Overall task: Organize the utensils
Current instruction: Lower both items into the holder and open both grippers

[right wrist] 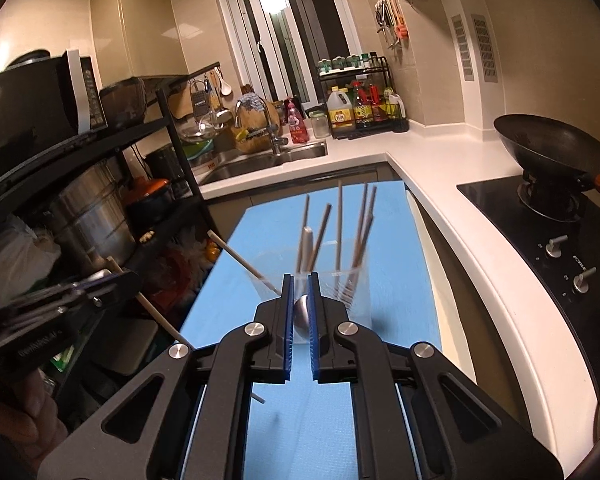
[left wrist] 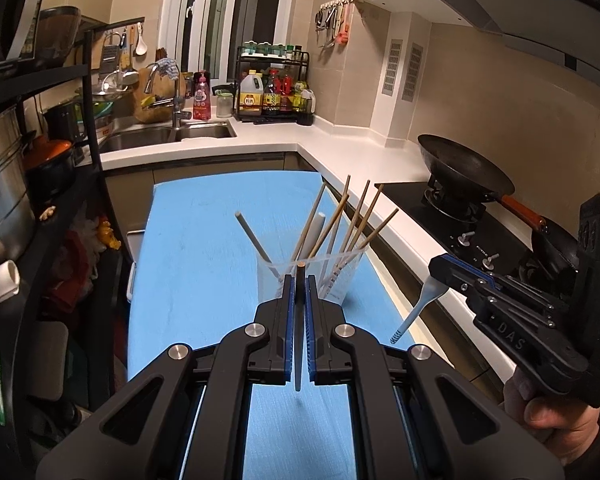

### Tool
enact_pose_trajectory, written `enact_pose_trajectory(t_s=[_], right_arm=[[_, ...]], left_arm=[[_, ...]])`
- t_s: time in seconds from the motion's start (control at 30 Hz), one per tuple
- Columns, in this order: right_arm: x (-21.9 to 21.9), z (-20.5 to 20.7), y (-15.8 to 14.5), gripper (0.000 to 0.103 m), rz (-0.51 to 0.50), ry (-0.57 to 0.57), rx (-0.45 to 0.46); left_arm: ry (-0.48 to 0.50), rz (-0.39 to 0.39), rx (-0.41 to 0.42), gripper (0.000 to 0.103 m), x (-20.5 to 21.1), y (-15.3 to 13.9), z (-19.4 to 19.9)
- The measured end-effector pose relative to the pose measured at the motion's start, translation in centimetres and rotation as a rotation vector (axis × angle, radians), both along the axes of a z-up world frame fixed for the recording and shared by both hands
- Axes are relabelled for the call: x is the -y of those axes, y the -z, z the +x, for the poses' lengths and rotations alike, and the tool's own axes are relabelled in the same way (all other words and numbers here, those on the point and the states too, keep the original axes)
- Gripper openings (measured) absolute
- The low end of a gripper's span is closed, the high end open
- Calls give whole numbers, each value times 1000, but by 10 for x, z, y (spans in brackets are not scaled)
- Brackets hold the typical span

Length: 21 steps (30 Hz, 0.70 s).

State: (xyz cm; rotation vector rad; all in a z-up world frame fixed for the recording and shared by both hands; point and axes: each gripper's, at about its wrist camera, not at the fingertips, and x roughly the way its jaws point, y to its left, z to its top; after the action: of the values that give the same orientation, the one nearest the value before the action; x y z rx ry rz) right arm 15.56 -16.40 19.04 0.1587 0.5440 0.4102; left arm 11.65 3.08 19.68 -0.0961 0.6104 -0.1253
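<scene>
Chopstick [left wrist: 299, 320] clamped upright in left claw [left wrist: 299, 280] before cup [left wrist: 312, 276].

Grippers counted: two, left gripper [left wrist: 300, 280] and right gripper [right wrist: 300, 284].
Clear plastic cup [left wrist: 340, 276]: one.
Brown wooden chopsticks [left wrist: 364, 216] in the cup: at least six; overlap prevents an exact count.
White chopstick [left wrist: 256, 240] in the cup: one.
Pale flat handle [left wrist: 318, 232] in the cup: one.
Single chopstick [left wrist: 298, 320] outside the cup: one.
Metal utensil [left wrist: 414, 308] outside the cup: one.
Blue mat [left wrist: 204, 240]: one.
Wok [right wrist: 552, 144]: one.
Stove knobs [right wrist: 554, 247]: two.
Wall vents [left wrist: 394, 66]: two.
</scene>
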Motion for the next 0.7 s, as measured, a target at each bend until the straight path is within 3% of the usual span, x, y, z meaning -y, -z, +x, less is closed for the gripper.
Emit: enact_pose_trajectory(t_s=[0.17, 0.43, 0.57, 0.7], right_arm=[[-6, 8, -39, 6, 51, -21, 21], [-31, 38, -101, 5, 86, -64, 106], [-34, 58, -117, 5, 114, -75, 146], [-34, 83, -110, 5, 134, -74, 139]], left_arm=[[2, 23, 6, 5, -2, -26, 9], [24, 39, 57, 5, -4, -93, 41], [21, 51, 104, 5, 0, -116, 65], [5, 57, 117, 5, 1, -116, 93]])
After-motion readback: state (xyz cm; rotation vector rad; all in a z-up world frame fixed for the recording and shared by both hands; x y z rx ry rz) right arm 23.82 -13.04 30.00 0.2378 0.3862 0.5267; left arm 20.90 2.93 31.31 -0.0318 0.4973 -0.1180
